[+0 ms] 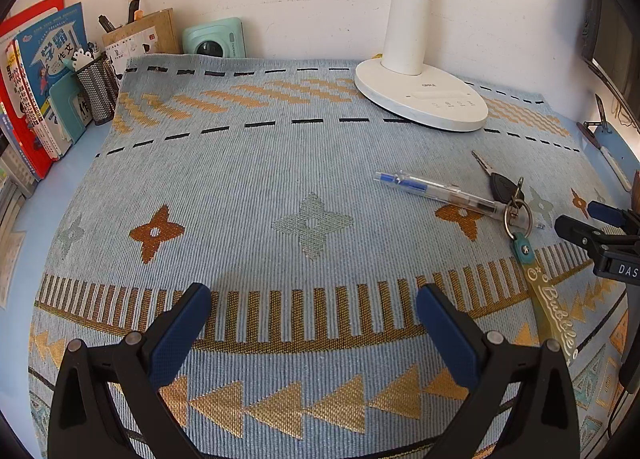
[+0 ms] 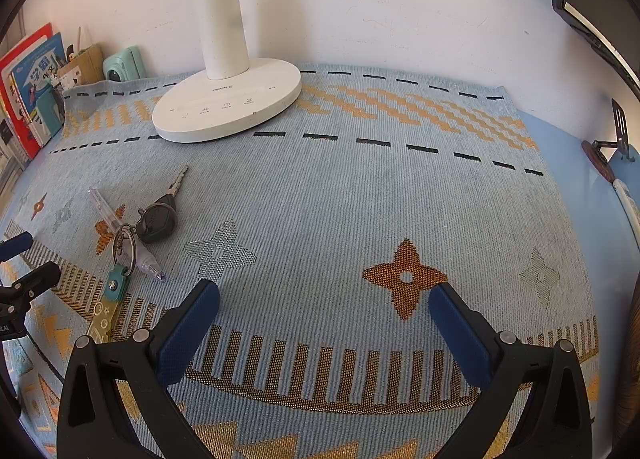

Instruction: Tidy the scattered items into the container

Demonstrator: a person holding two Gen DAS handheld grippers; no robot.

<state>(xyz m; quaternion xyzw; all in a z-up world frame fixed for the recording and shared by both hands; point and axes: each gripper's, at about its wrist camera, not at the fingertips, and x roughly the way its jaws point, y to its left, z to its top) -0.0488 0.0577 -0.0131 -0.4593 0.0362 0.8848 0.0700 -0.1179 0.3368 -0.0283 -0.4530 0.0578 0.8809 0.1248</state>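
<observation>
Blue-padded claws (image 1: pixel 314 313) (image 2: pixel 324 311) wide apart, empty

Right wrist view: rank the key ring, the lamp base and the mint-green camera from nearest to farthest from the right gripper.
From the right gripper:
1. key ring, lying on the mat to the left.
2. lamp base, further back, left of centre.
3. mint-green camera, far left against the wall.

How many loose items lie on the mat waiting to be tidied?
2. The pen lies right of centre, in front of the lamp. The keys lie across its right end, touching it, strap trailing toward the camera. Others may lie outside both views.
</observation>
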